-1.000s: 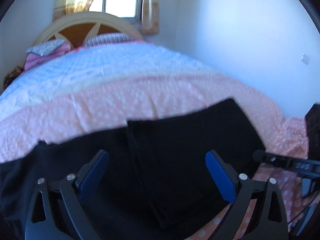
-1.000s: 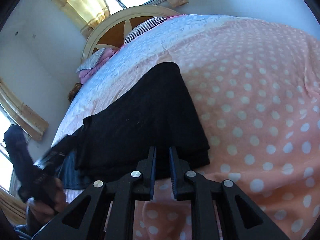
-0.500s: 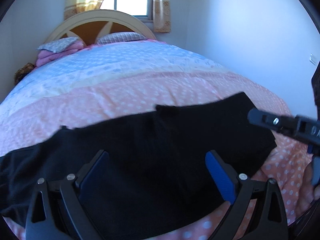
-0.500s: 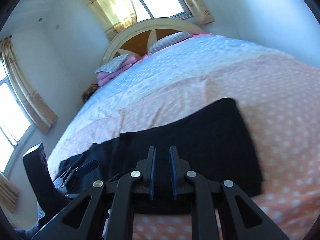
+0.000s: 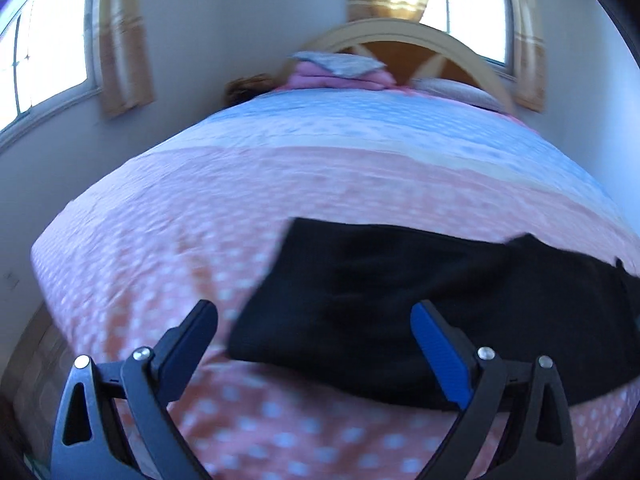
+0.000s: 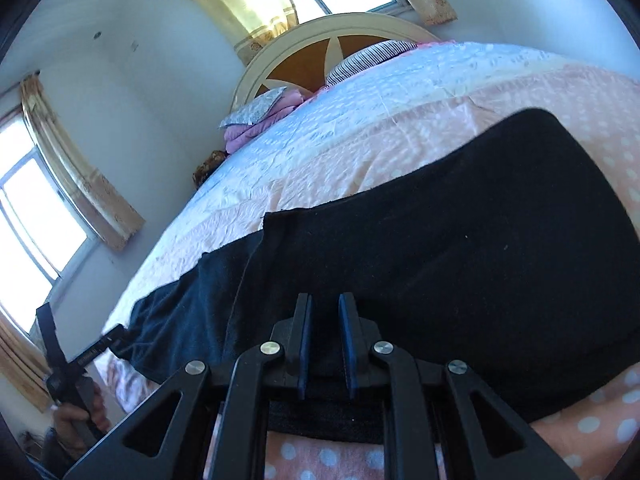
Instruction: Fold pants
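The black pants [image 6: 460, 240] are laid across the pink dotted bedspread [image 5: 160, 240], filling the lower right of the left wrist view and the centre of the right wrist view, one layer already doubled over. The cloth is judged soft, limp and light, likely to sag and slide when lifted, so hold is best taken at a doubled edge or corner. The left gripper [image 5: 314, 330] is spread wide and empty; the right gripper [image 6: 323, 344] is nearly pressed together, with nothing seen pinched
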Motion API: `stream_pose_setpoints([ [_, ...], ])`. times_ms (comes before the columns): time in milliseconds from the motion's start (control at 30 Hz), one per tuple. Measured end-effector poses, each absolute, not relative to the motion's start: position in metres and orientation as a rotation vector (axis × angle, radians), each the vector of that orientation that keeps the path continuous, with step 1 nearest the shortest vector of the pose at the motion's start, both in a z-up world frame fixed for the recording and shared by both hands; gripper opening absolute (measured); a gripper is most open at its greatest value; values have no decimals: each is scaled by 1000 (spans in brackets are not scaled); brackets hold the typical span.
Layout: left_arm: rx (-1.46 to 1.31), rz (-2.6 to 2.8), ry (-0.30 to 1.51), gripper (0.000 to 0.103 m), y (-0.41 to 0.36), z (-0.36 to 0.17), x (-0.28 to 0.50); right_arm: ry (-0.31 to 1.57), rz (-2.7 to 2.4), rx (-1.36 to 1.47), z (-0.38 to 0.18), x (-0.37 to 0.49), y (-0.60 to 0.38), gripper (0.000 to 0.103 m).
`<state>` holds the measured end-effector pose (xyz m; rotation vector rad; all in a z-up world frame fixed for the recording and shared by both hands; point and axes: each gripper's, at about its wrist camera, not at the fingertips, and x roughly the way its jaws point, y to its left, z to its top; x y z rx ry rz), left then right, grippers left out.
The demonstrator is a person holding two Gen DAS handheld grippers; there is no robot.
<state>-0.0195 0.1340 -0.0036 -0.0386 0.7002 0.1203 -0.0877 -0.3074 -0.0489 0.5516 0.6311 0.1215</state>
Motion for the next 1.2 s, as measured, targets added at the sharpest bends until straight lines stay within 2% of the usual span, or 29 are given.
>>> stream_pose_setpoints([
  [133, -250, 163, 745, 100, 159, -13, -30, 629, 96, 445, -45, -86, -295, 16],
  [267, -408, 139, 767, 100, 152, -28, -57, 624, 110, 501, -45, -93, -304, 16],
  [400, -470, 33, 811, 99, 145, -36, -51, 624, 128, 558, -48, -94, -311, 16],
  [700, -605, -32, 715, 99, 151, -33, -43, 627, 125, 528, -47, -94, -309, 16],
  [1067, -594, -98, 732, 99, 135, -37, -30, 624, 126, 529, -47, -94, -309, 16],
  [1200, -713, -17, 673, 99, 153, -37, -17, 623, 127, 530, -48, -94, -309, 16],
])
